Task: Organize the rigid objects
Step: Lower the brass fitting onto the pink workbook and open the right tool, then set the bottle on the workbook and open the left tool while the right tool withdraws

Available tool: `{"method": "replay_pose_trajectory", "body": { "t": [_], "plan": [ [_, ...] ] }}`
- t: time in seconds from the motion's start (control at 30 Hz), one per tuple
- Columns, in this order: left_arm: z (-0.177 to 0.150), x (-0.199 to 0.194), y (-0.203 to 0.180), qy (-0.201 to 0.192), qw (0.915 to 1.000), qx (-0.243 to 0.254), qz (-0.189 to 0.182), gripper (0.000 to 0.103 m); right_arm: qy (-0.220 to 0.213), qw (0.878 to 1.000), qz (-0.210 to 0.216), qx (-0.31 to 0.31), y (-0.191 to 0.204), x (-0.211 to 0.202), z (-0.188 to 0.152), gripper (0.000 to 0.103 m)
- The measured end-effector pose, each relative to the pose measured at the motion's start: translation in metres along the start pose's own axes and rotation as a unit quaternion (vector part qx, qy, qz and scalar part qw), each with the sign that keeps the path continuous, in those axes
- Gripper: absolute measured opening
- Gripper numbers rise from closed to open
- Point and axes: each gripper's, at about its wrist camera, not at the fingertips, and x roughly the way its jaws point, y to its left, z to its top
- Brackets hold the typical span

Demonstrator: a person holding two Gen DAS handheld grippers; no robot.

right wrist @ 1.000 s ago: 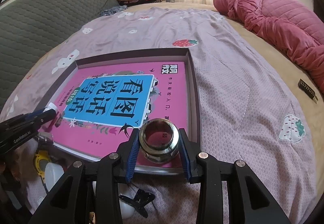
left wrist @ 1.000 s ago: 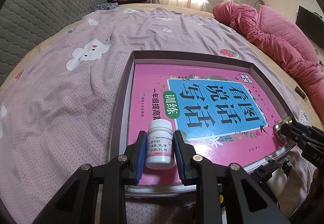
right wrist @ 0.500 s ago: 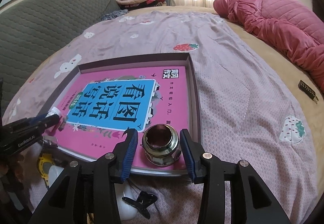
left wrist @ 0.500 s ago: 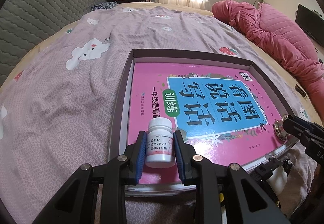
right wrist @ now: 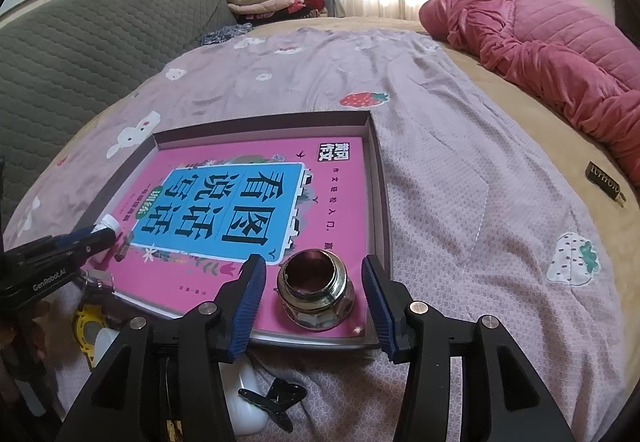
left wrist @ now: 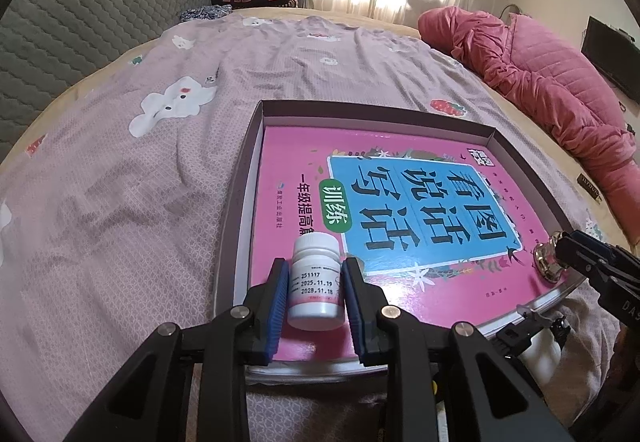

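Observation:
A white pill bottle (left wrist: 316,282) stands on a pink book (left wrist: 400,210) that lies in a shallow dark box (left wrist: 248,158) on the bed. My left gripper (left wrist: 315,296) is shut on the bottle near the book's near left corner. A shiny metal nut (right wrist: 316,292) stands on the book's (right wrist: 240,202) near right corner. My right gripper (right wrist: 314,292) is open, its blue pads either side of the nut and clear of it. The nut also shows in the left wrist view (left wrist: 546,260). The bottle shows at the left of the right wrist view (right wrist: 108,223).
The box (right wrist: 378,178) lies on a lilac bedsheet (left wrist: 120,182). A pink quilt (right wrist: 560,54) is heaped at the right. A small dark bar (right wrist: 604,184) lies at the far right. Below the box's near edge lie a white object (right wrist: 244,406), a black clip (right wrist: 276,398) and a yellow part (right wrist: 90,330).
My right gripper has opened and let go of the metal nut, which now stands on the book. My left gripper still holds the pill bottle, lowered onto the book.

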Motion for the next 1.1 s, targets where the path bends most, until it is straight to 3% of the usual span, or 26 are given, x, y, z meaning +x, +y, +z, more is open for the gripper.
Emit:
{"method": "replay_pose_trajectory", "body": {
  "t": [0.23, 0.57, 0.67, 1.1],
  "plan": [
    [0.001, -0.006, 0.000, -0.012, 0.9999, -0.002, -0.005, 0.041, -0.004, 1.000, -0.001, -0.002, 0.000, -0.002, 0.000, 0.052],
    [0.004, -0.016, 0.004, -0.030, 0.9995, -0.014, -0.005, 0.044, -0.017, 1.000, -0.004, -0.005, -0.001, -0.010, 0.001, 0.053],
    [0.004, -0.023, 0.006, -0.039, 0.9991, -0.014, -0.002, 0.046, -0.025, 1.000, -0.005, -0.001, -0.004, -0.014, 0.002, 0.058],
    [-0.001, -0.052, 0.003, -0.076, 0.9971, -0.005, 0.002, 0.058, -0.049, 0.999, -0.005, -0.003, -0.006, -0.028, 0.003, 0.064]
  ]
}}
